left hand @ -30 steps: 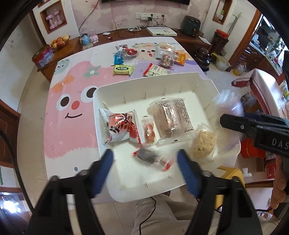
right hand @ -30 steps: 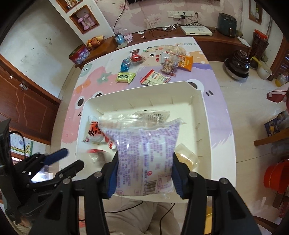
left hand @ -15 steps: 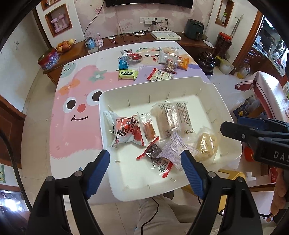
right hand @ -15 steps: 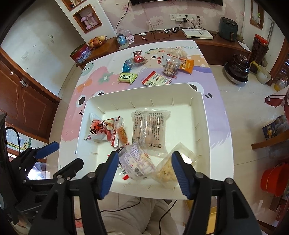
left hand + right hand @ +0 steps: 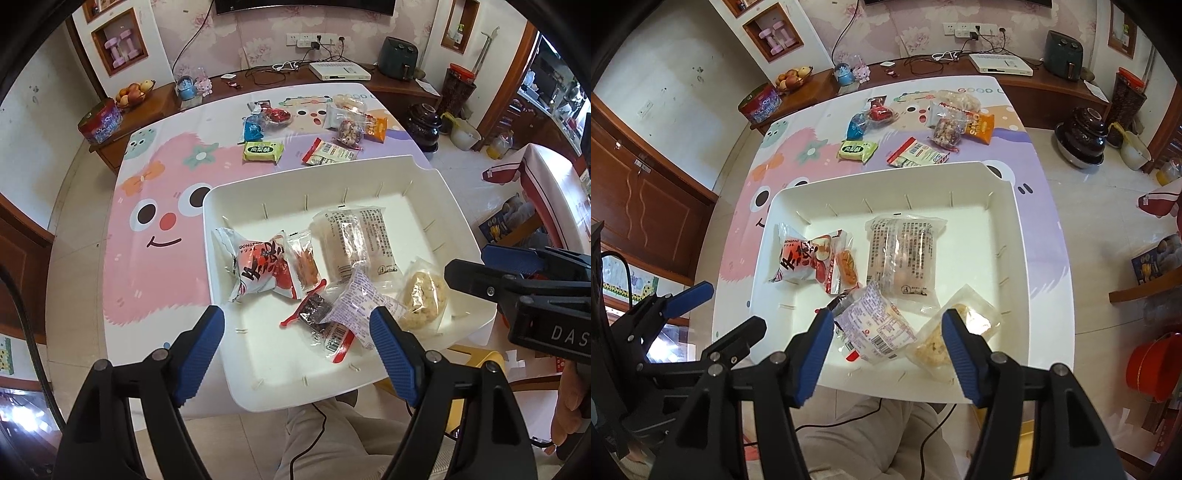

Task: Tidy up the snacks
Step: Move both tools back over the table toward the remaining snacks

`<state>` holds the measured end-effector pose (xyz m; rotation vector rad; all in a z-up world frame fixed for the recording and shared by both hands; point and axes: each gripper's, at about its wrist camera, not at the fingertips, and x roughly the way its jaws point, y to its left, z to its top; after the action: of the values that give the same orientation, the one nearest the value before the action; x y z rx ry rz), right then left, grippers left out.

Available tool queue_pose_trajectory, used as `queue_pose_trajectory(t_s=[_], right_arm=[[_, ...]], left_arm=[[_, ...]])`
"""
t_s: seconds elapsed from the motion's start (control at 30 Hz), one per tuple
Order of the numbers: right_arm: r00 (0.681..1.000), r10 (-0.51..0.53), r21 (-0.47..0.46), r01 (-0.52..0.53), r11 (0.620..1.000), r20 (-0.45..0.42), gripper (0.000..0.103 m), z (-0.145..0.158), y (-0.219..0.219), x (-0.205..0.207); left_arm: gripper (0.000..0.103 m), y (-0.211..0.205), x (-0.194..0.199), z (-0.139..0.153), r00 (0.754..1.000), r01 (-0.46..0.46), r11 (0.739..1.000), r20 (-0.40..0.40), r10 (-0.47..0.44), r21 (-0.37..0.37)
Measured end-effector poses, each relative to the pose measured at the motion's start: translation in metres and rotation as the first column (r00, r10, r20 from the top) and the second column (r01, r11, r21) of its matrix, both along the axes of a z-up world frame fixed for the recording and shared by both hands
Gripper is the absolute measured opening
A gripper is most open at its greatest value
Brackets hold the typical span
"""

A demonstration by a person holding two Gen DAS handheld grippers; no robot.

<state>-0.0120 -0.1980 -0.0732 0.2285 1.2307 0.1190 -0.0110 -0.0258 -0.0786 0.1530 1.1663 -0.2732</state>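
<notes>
A white tray [image 5: 369, 173] [image 5: 798, 199] sits on the near end of the table. It holds several snack packs: a red-and-white pack [image 5: 258, 264] [image 5: 799, 260], a small orange pack [image 5: 304, 264], a long clear pack [image 5: 352, 240] [image 5: 903, 254], a purple-print pack [image 5: 356, 304] [image 5: 875, 326], a dark pack [image 5: 314, 308] and a puffed-rice pack [image 5: 423, 295] [image 5: 956, 330]. My left gripper [image 5: 297, 330] and my right gripper [image 5: 888, 345] are both open and empty, above the tray's near edge.
Loose snacks lie at the table's far end: a green pack [image 5: 263, 151] [image 5: 857, 149], a red-and-white pack [image 5: 328, 152], a blue pack [image 5: 255, 127], an orange pack [image 5: 979, 127] and others. A wooden sideboard [image 5: 155, 99] stands behind. A red bucket [image 5: 1156, 369] stands on the floor at right.
My right gripper opened and dropped the purple-print pack into the tray, over the dark pack. Both grippers then drew back and up from the tray.
</notes>
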Motion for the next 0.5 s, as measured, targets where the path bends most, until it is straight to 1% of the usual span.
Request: queue_pose_trajectory(t_s=[0.3,0.5], right_arm=[[1.000,-0.009,0.006,0.009,1.000,0.001,0.061,-0.003,-0.001,0.005],[1.000,-0.024,0.012,0.024,1.000,0.009,0.061,-0.001,-0.004,0.020]], left_arm=[[0.080,0.003,0.012,0.001,1.000,0.015,1.000,-0.010,-0.015,0.012],[0.080,-0.001,0.032,0.004,1.000,0.028,0.999,-0.012,-0.028,0.018]])
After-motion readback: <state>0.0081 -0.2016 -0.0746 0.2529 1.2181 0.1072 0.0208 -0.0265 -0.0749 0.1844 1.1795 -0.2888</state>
